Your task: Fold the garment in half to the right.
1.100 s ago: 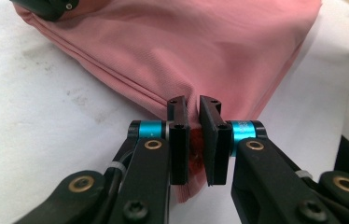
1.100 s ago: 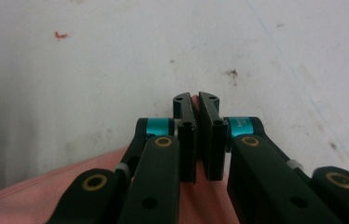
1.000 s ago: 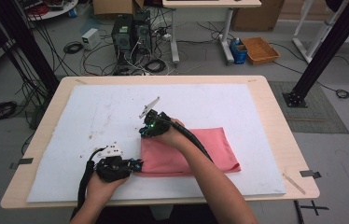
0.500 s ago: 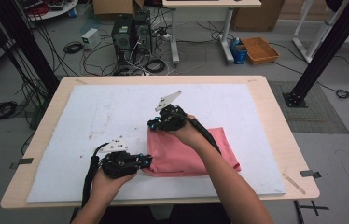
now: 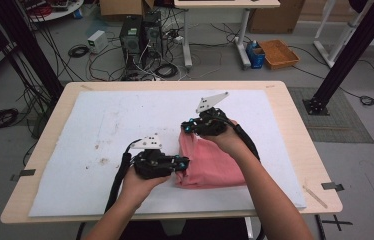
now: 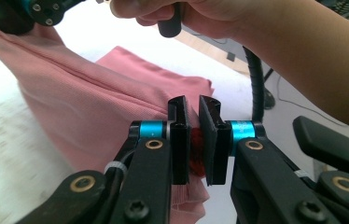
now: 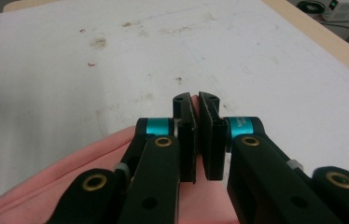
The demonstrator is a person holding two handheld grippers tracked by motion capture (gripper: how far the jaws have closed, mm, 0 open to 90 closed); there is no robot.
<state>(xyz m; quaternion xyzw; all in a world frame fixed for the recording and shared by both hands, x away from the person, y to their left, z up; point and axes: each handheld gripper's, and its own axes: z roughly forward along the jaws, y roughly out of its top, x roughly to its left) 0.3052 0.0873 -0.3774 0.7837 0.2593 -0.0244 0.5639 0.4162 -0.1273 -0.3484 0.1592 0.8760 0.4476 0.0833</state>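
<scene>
Both tools, left [image 5: 182,162] and right [image 5: 189,127], clamp the pink cloth [image 5: 210,167], hands hiding its gripped edge.

Matt pink ribbed cloth [image 5: 210,167]

We see the table [image 5: 295,150] from above, facing fwd & down. Our two gripper cams sit v. close behind their jaws; all views share the pink cloth [image 5: 210,167] [image 6: 70,107] [image 7: 70,186].

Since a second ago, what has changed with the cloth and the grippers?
Both grippers have lifted the left edge of the pink cloth off the mat: the right gripper rose and moved away from the person, the left gripper moved right. Both stay clamped on it; its right part still lies flat.
</scene>
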